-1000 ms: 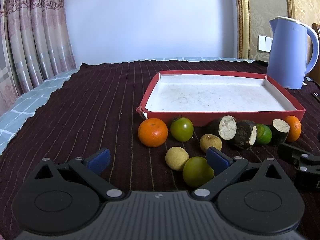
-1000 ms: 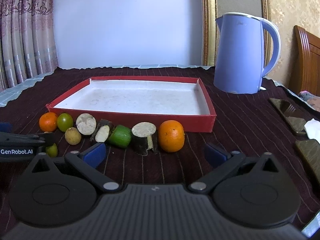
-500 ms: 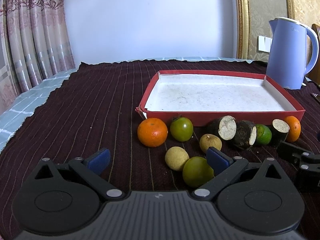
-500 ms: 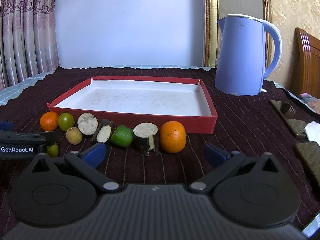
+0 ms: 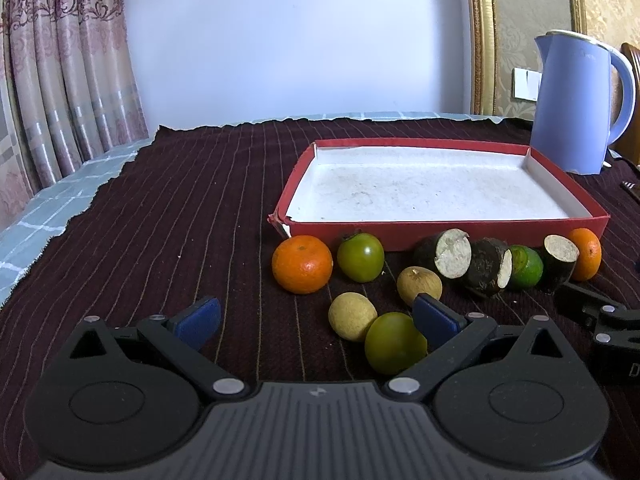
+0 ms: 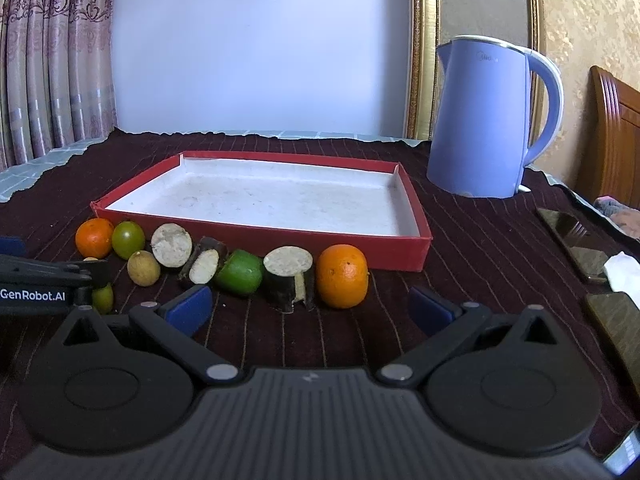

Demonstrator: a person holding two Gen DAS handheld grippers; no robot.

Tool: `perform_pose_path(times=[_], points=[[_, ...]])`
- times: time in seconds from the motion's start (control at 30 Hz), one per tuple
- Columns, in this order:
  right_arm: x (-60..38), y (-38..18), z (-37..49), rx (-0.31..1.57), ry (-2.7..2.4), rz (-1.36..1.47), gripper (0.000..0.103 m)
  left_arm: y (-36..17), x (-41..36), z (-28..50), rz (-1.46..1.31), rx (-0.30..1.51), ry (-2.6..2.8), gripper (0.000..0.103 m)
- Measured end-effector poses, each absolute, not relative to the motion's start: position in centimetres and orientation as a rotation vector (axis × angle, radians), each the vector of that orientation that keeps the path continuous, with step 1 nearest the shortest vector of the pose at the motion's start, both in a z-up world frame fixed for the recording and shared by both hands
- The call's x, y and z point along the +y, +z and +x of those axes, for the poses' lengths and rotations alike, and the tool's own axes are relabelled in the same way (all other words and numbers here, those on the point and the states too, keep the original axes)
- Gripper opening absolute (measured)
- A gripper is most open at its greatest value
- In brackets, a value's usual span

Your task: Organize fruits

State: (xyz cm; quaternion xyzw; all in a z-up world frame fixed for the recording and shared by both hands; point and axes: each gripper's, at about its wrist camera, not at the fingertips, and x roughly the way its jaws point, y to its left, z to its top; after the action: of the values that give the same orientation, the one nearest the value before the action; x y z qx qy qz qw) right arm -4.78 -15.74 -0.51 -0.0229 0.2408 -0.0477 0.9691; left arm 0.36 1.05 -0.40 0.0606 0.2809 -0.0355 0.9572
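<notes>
The shallow red cardboard tray (image 6: 260, 238) with its scuffed white lining lay on the ribbed dark cloth of the surface (image 5: 160, 220), and the fruits sat in a loose row against the tray's near wall: glossy oranges (image 6: 342, 276), a smooth green tomato-like fruit (image 5: 360, 257), matte tan round ones (image 5: 352, 317) and dark-skinned chunks with pale cut faces (image 5: 453, 253). The left tool (image 5: 316, 317) and right tool (image 6: 310, 306) both stood with blue pads wide apart, holding nothing; the left tool's body hid part of a yellow-green fruit (image 5: 394, 342) in front of the tray. Compared with a second earlier, both tools had eased slightly toward the tray, the fruits unmoved.
</notes>
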Motion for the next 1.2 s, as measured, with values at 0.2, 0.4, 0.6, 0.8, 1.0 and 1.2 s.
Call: perform_pose_path(times=[0.2,0.4,0.6,0.8,1.0,1.2], points=[[-15.7,-0.5,-4.8,0.483,-0.105,-0.057,0.103,-0.5,0.8,0.2,0.137,0.562,-0.071,0.103],[-16.0,-0.5,-4.8,0.483,-0.107,-0.049,0.101,-0.4,0.8,0.2,0.137,0.562,-0.072,0.103],[-16.3,-0.4,-4.8,0.485,-0.107,-0.042,0.097,-0.2,1.0,0.1,0.131,0.562,-0.078,0.103],[-17.3,-0.2,-4.5,0.498,-0.133,-0.066,0.092,0.3,2.4,-0.2,0.137,0.527,-0.081,0.103],[-18.7,-0.2,-3.2,0.543,-0.134,-0.073,0.074,0.6,5.4,0.4,0.094,0.526,-0.094,0.103],[-19.2,-0.8,-2.4,0.578,-0.142,-0.108,0.067,0.6,7.1,0.1,0.102,0.519,-0.159,0.103]])
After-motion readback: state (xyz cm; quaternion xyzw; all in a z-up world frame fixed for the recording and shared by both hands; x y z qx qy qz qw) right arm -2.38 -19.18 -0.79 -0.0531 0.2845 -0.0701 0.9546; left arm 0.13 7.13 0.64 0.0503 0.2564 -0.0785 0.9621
